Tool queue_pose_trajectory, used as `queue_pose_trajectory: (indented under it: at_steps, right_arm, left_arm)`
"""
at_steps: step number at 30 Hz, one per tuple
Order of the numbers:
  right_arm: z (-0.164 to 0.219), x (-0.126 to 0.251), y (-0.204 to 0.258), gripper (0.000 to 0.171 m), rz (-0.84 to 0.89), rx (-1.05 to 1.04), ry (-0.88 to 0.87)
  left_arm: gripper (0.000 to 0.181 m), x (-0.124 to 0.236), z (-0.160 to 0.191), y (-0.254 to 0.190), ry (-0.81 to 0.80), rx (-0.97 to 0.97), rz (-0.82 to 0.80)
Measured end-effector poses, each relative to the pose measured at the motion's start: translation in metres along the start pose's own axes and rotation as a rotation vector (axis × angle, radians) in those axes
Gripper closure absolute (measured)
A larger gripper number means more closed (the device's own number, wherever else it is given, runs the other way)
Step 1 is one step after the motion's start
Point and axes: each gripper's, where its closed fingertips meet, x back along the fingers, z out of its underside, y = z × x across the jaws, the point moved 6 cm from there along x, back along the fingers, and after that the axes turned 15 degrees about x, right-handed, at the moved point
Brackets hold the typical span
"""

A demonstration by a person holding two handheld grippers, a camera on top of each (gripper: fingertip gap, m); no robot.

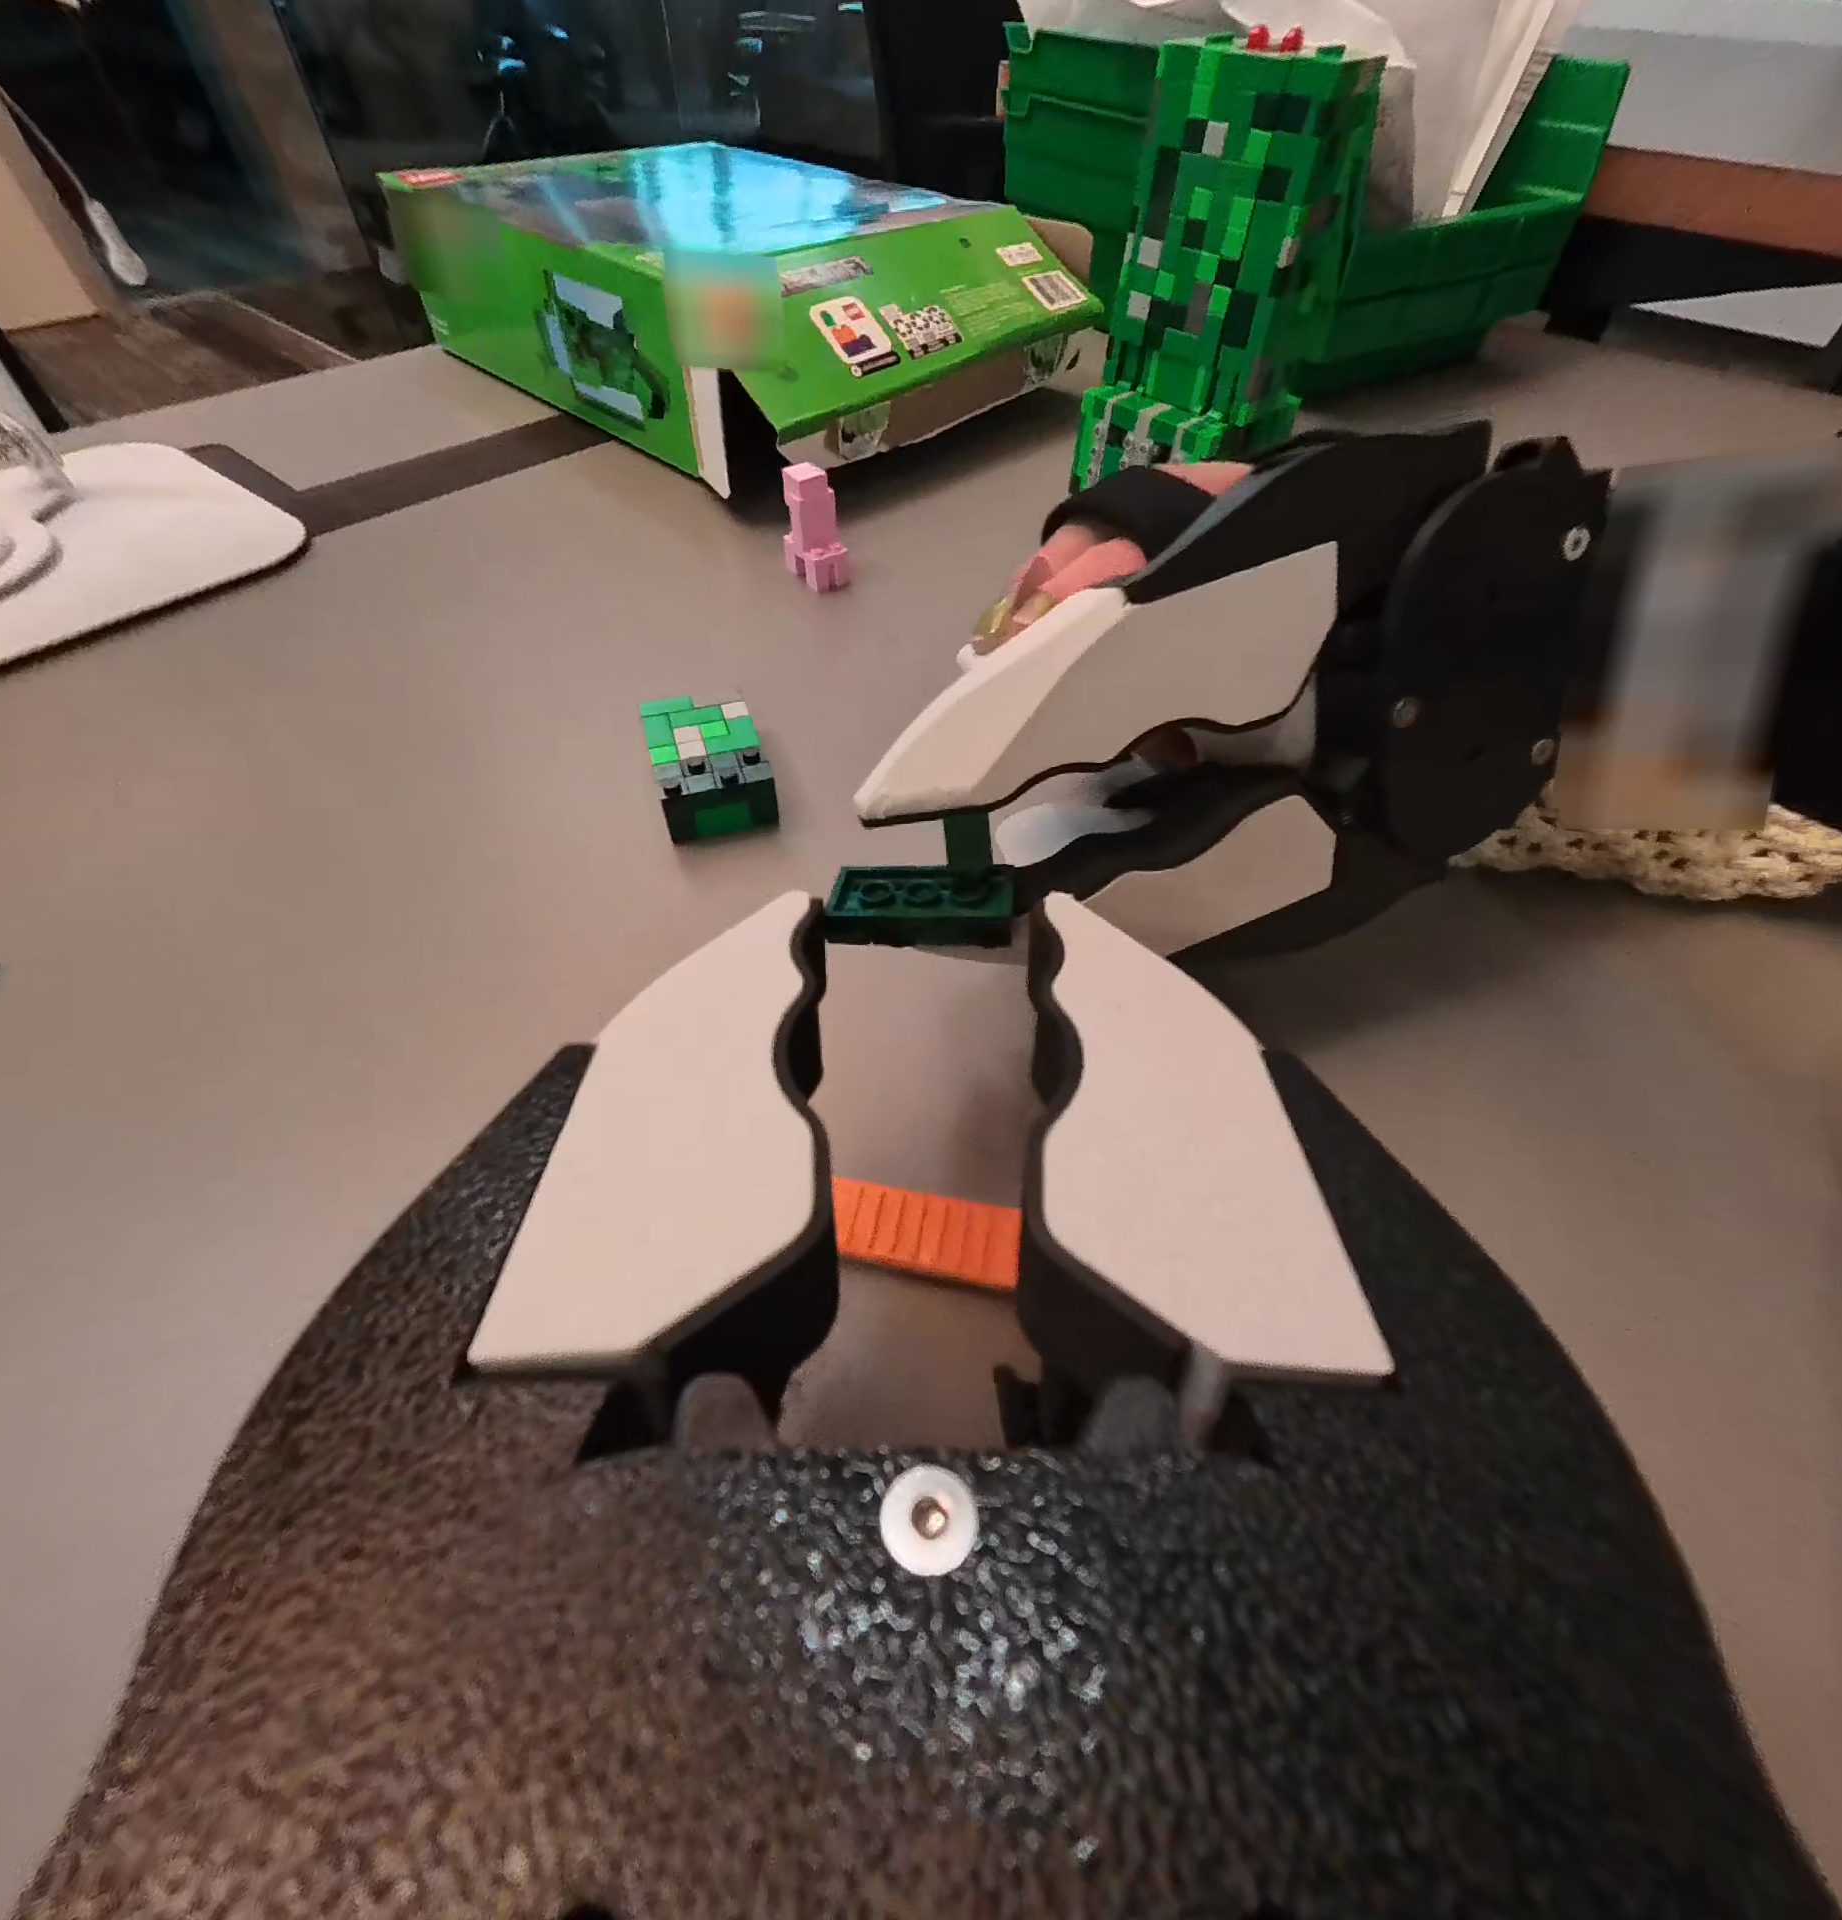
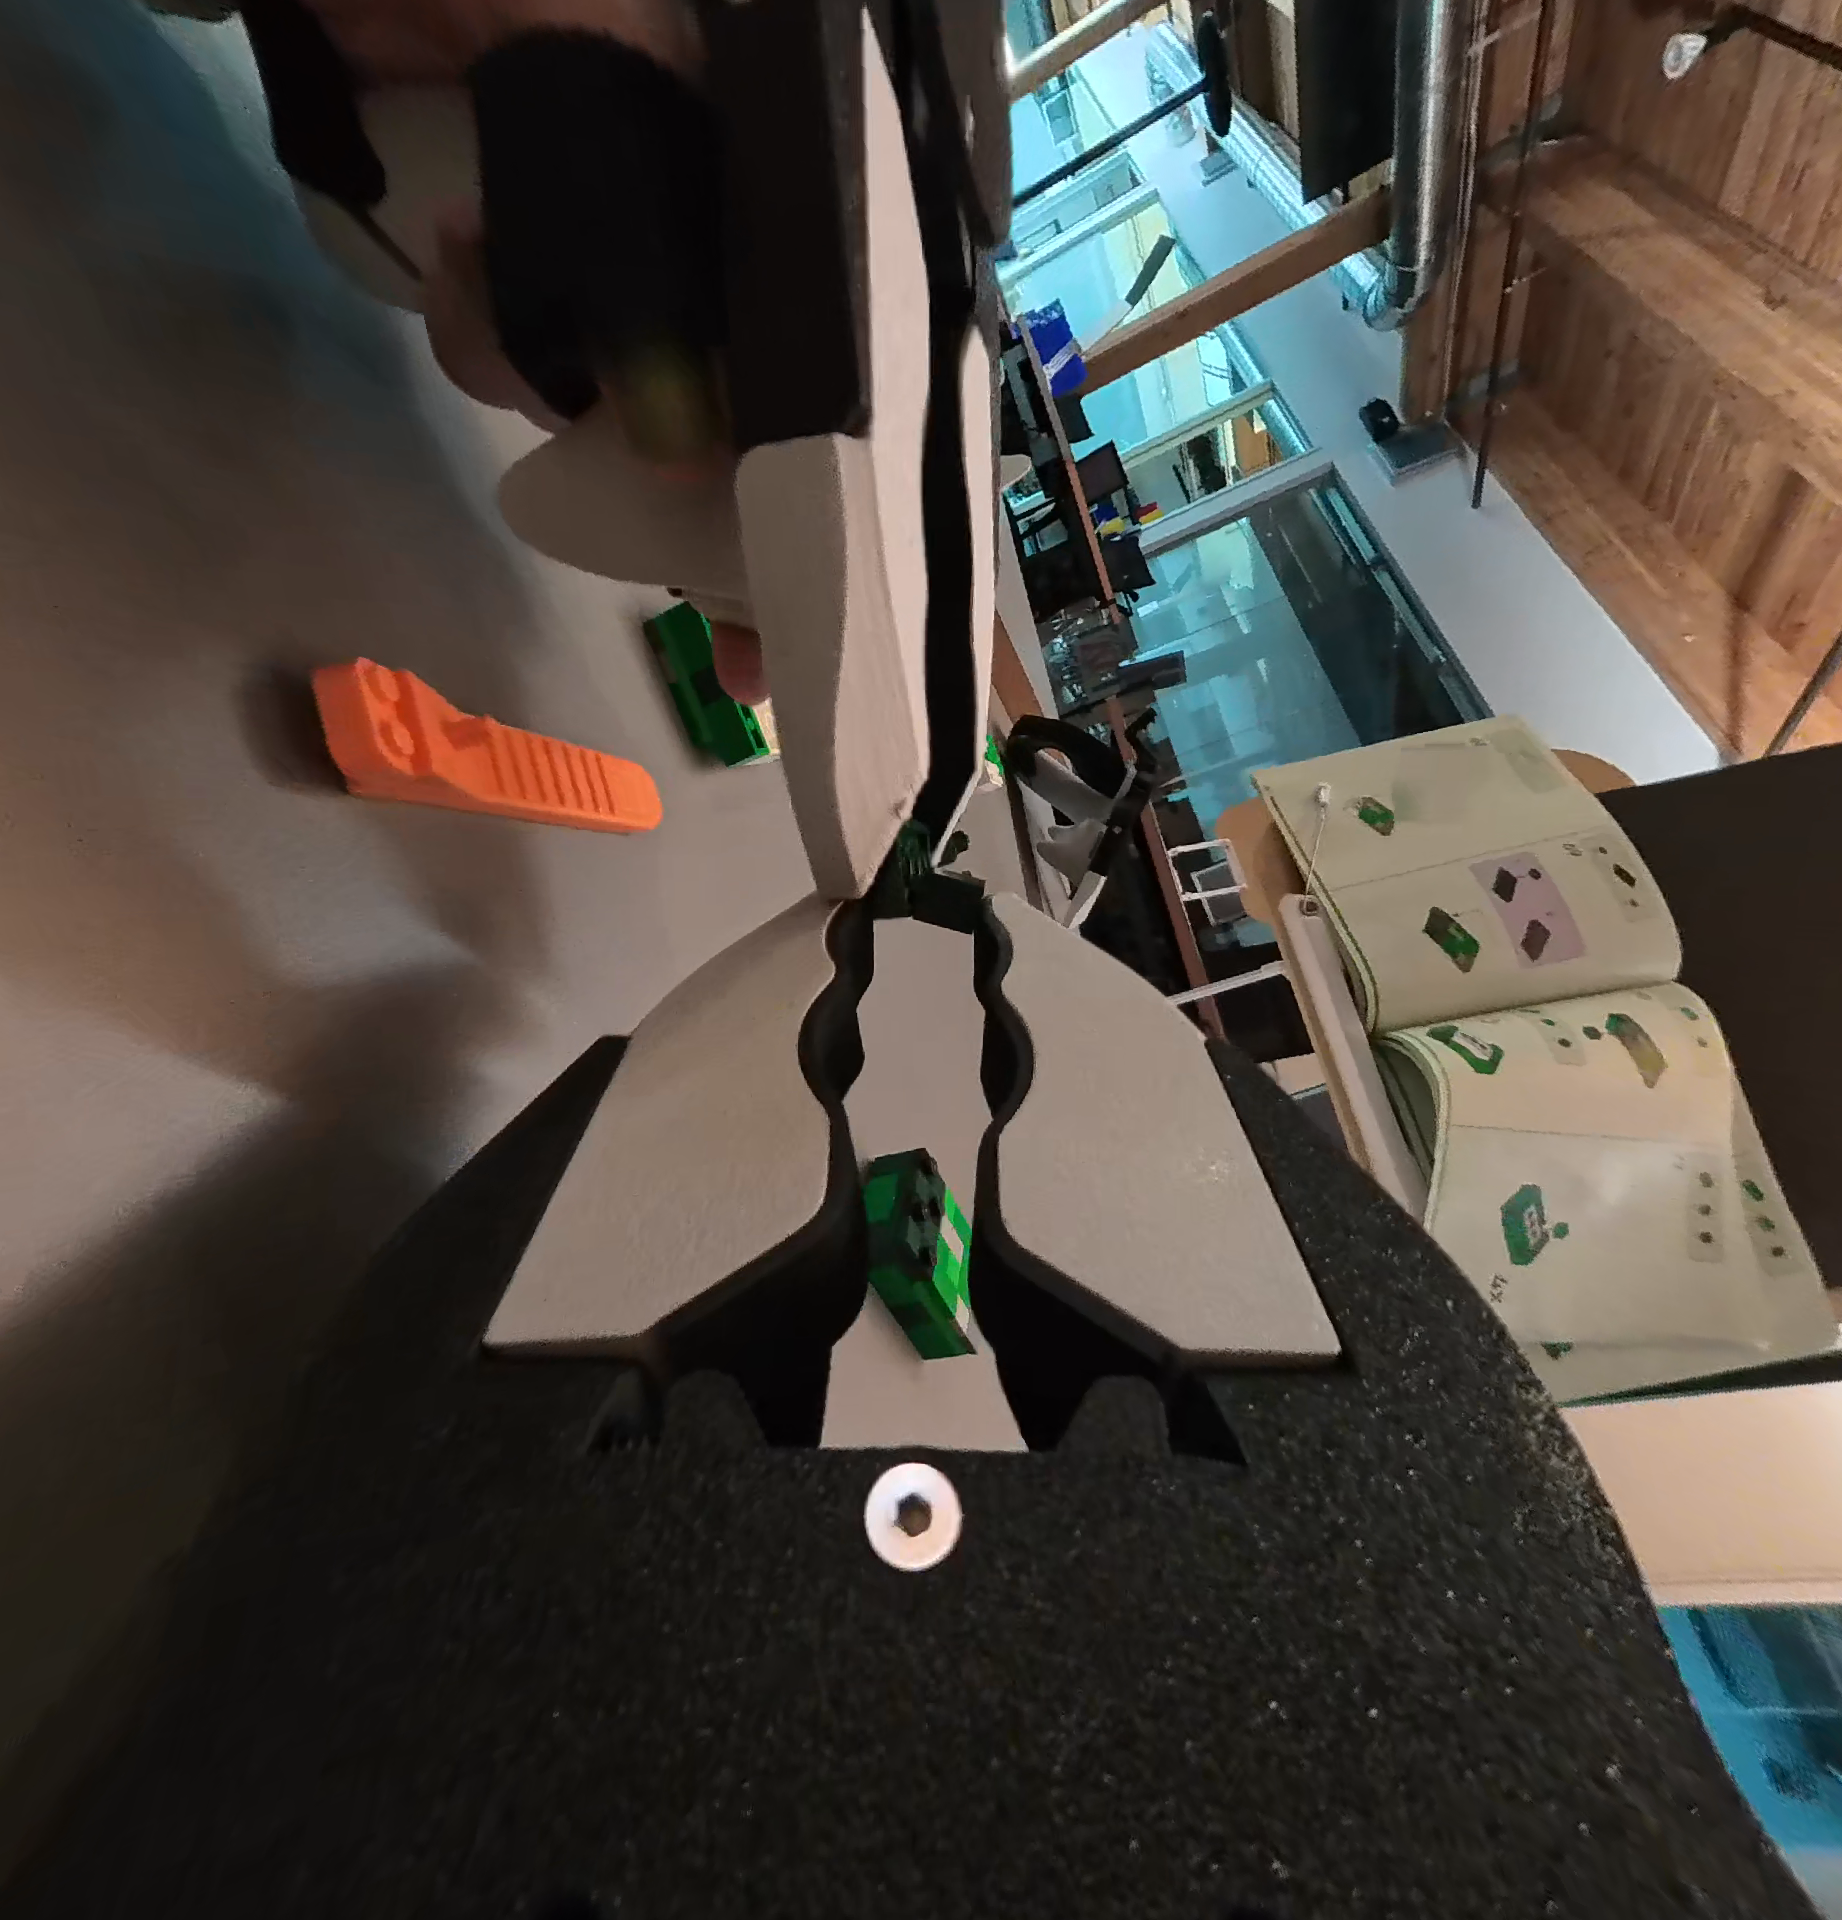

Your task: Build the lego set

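Between the tips of the left gripper, above the grey table: a dark green studded lego plate, clamped flat by jaws set narrow. Touching that plate's far studs from above: a small dark green lego piece, pinched upright in the closed jaws of the right gripper, with a gloved hand on its handle. Left of the plate, well apart on the table: a small green-and-grey lego block assembly; farther back, a pink lego figure, an open green cardboard box and a tall green pixel-patterned lego model. Under the left gripper: an orange brick separator. Beside the table, right wrist view: an open instruction booklet.
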Motion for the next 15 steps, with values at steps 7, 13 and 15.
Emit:
queue_pose_trajectory:
  at_steps: [7,13,15]
  right_arm:
    - [-0.0005,0.0003,-0.0004,0.153,-0.014,-0.037,-0.018]
    - [-0.0006,0.0003,0.0024,0.153,-0.036,-0.001,-0.025]
    - [-0.001,0.0002,0.0055,0.153,-0.044,0.065,-0.01]
  left_arm:
    - [0.143,0.0001,0.0002,-0.0012,-0.009,-0.008,0.014]
    - [0.147,0.0004,0.0032,0.0008,0.03,0.022,0.018]
    - [0.147,-0.0008,0.0057,0.0011,0.057,0.011,0.003]
